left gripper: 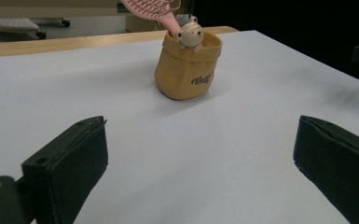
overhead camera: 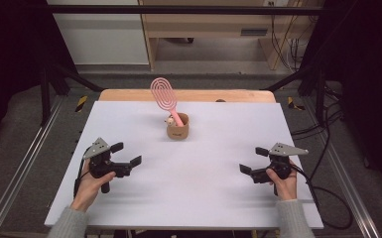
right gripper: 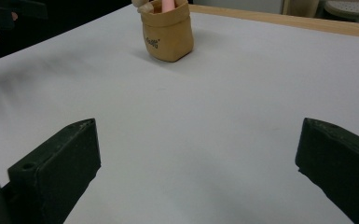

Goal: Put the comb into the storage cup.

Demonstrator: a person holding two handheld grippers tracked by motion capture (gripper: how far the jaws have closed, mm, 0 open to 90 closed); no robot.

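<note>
a small tan pouch-shaped holder (overhead camera: 177,130) with dark lettering on its side stands upright on the white table (overhead camera: 188,183), toward the far middle of it. a pink oval hairbrush with a looped, open-slotted head (overhead camera: 164,94) stands handle-down inside the holder, its head leaning up and away toward the far left. a little cream animal figure (left gripper: 189,32) sits at the holder's rim, just beside the pink handle.

the left hand-held gripper (overhead camera: 125,154) rests low at the near left of the table, held in the person's left hand (overhead camera: 90,187) — its 2 black jaws are spread wide with nothing between them. in the left gripper view the holder (left gripper: 188,67) stands ahead, between the 2 jaws and well apart from them.

the right hand-held gripper (overhead camera: 253,160) sits at the near right, in the person's right hand (overhead camera: 284,182), its 2 jaws likewise spread wide on bare table. in the right gripper view the holder (right gripper: 166,32) is far ahead and to the left, and a dark part of the other gripper shows at the upper left edge.

both grippers point inward toward the middle of the table — well apart from each other and from the holder.
</note>
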